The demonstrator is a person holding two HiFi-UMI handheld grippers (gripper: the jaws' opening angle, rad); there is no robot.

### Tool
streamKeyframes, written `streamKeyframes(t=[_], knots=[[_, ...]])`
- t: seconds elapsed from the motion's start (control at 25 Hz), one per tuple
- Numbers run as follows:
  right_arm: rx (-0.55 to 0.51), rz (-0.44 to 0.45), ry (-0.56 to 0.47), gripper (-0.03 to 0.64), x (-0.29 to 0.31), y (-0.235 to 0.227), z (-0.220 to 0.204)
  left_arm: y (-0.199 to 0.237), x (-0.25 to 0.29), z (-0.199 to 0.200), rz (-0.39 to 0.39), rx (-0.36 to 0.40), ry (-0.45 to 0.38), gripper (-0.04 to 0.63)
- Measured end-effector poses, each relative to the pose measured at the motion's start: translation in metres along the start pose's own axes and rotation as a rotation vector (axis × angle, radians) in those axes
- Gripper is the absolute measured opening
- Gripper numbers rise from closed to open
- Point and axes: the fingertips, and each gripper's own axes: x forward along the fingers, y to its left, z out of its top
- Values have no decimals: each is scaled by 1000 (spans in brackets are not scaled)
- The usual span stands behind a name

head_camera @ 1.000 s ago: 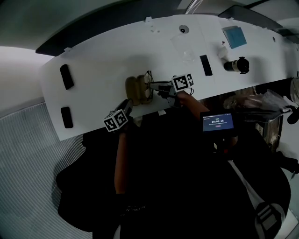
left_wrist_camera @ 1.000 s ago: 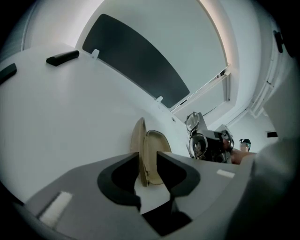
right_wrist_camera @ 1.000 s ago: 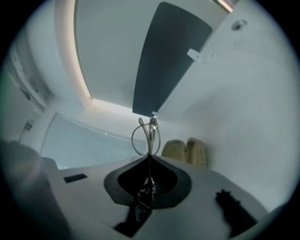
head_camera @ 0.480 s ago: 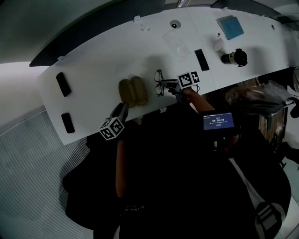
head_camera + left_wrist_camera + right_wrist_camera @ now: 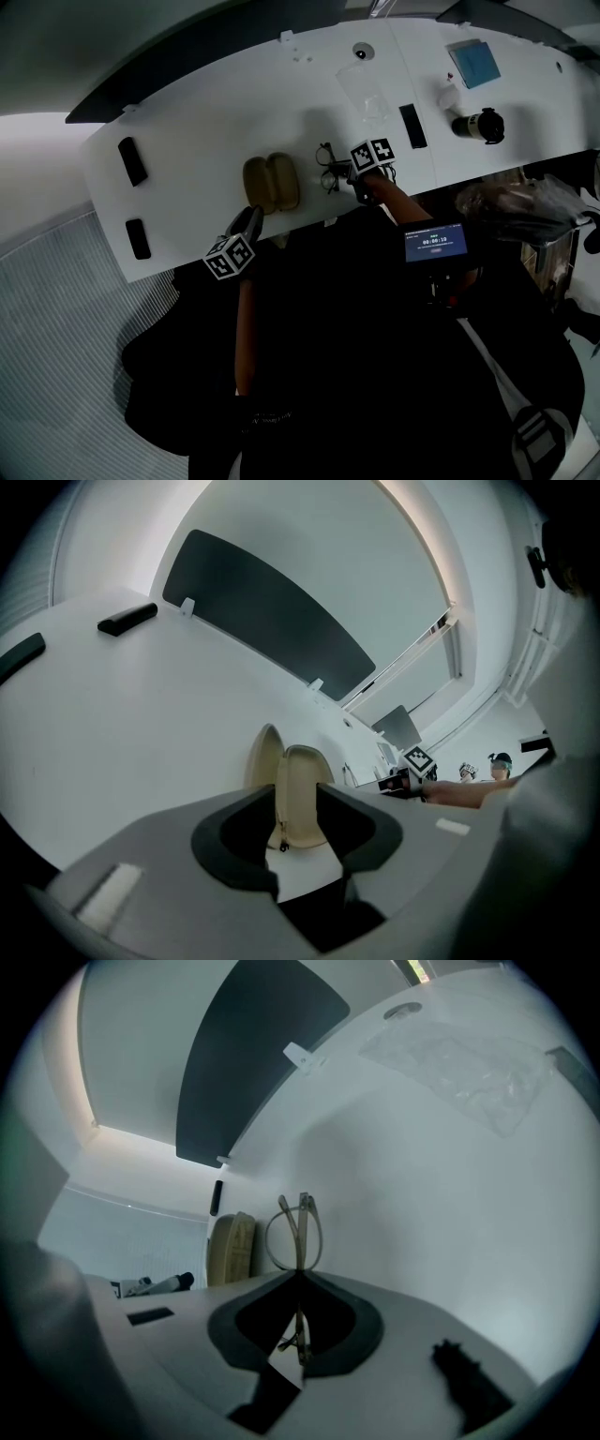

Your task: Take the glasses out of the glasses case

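Right tongs are pressed together on the glasses, pinching the thin frame right at the tips, with the lens rims standing out beyond the jaws. And the glasses are out of the case, held over the white counter just to the right of it; whether they touch the surface I cannot tell. Over to the left tongs: the jaws are spread and have just been opening, and the pads press on nothing. The near end of the glasses case shows in the gap, but whether it sits inside the gap or just beyond the tips I cannot tell. The case lies open near the near edge of the counter, two tan halves side by side. Far out on the left lie two black bars, one far, one near. Beyond the glasses, toward the far edge, lies a clear plastic bag, with a black slab to its right. Further right again lies a dark cylinder on its side, and a blue-topped pad sits behind it. A small lit screen hangs at the person's front.
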Motion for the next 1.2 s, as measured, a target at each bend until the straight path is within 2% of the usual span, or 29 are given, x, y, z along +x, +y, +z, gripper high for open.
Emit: streamKeyframes(t=[0.16,0.32,0.44,0.56,0.68,0.96,1.04,1.12,1.2], knots=[[17,-12,13,23,8,-4,0,4,0,-4,10,-17,4,145],[-16,-7,-1,27,10,4,3,6,0,-5,13,-23,8,144],[-41,21,0,104,9,14,2,5,0,-5,14,-21,10,145],[-58,57,-15,139,5,21,0,4,1,-3,12,-20,9,145],[-13,115,-52,155,-4,24,-3,-2,-1,5,2,-28,-9,145],[152,298,-168,187,-31,44,-3,-19,-2,24,-43,25,-27,144],[166,327,-188,187,-33,47,0,-20,0,25,-50,30,-28,144],[143,295,-192,187,-30,43,3,-19,1,26,-51,36,-25,144],[58,181,-160,187,-24,34,3,-19,1,25,-50,45,-21,144]])
